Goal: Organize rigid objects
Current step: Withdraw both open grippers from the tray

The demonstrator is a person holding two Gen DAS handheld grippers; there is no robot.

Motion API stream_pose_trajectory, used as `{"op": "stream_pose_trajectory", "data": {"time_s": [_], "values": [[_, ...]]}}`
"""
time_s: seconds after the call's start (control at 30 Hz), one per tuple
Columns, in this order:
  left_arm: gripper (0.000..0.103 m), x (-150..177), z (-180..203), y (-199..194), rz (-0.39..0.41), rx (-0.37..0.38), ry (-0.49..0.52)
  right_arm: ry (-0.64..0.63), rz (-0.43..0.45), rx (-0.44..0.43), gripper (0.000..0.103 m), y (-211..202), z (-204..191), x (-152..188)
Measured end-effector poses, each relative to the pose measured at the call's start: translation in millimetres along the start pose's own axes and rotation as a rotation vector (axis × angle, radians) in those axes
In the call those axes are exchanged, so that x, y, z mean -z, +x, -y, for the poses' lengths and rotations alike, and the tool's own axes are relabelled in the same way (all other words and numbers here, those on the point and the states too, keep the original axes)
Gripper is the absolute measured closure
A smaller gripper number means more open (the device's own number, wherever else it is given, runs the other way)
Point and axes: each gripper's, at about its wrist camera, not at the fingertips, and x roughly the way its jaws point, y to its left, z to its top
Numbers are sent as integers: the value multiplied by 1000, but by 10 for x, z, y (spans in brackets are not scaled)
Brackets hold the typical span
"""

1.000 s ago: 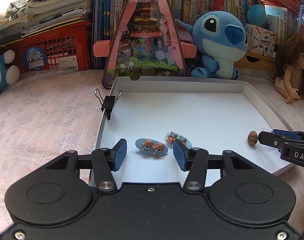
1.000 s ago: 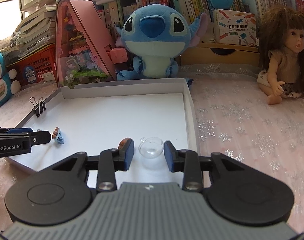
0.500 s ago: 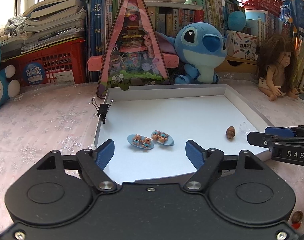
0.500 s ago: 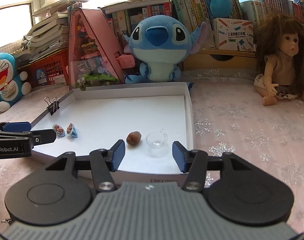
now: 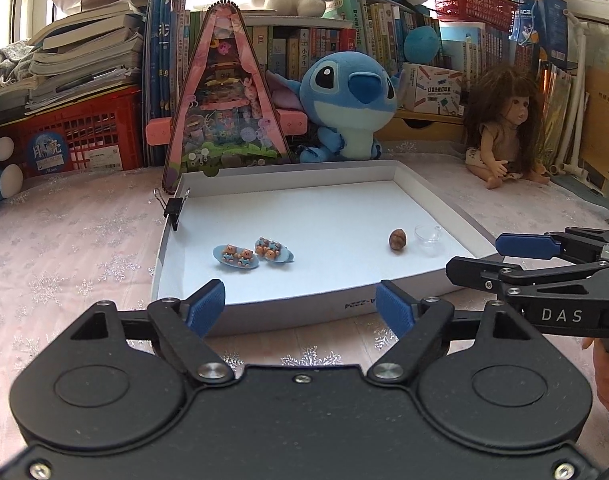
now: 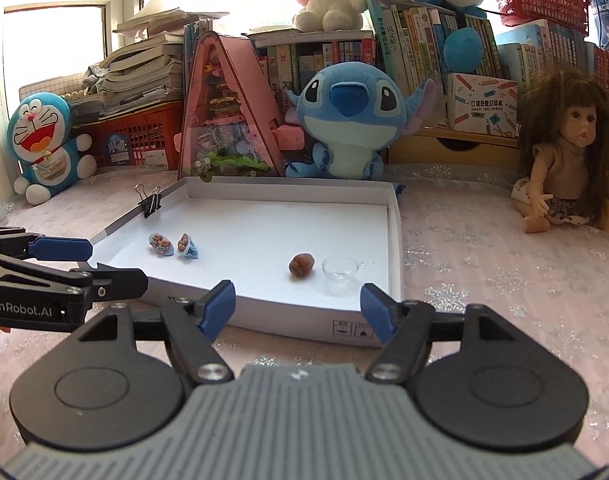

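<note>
Hovering just outside the near wall of the white tray (image 5: 444, 208), the left tongs (image 5: 300, 306) are spread wide and hold nothing; the right tongs (image 6: 298, 306) hang beside them at the same wall, equally wide and empty. Inside the tray, beyond the left tongs, two blue bear hair clips (image 5: 236, 256) (image 5: 273, 249) lie side by side, almost touching. Toward the tray's right side, beyond the right tongs, a brown nut (image 6: 301, 265) sits just beside a small clear cup (image 6: 339, 272). A black binder clip (image 5: 174, 208) grips the tray's left wall farther back. Past the tray's far wall stand a pink triangular toy house (image 5: 224, 108) and a blue plush (image 5: 350, 106), with a doll (image 6: 566, 152) off to the tray's right on the worktop.
</note>
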Motion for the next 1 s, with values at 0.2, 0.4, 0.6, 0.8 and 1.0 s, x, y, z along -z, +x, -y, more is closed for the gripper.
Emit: {"op": "stream_pose_trajectory", "data": {"time_s": [0.2,0.4,0.6,0.8,1.0], "values": [[19,128,19,-165,9,22,-13,-5,12,-12,19,-133,-53,79],[19,261,21,-276,5,30,-17,-7,10,-14,16,-229,-83,181],[18,385,20,-348,8,28,-11,-19,19,-10,14,-346,-114,267],[17,490,-12,-415,12,38,-30,-39,38,-7,11,-459,-163,332],[17,587,-28,-471,19,38,-28,-40,39,6,11,-537,-160,410]]}}
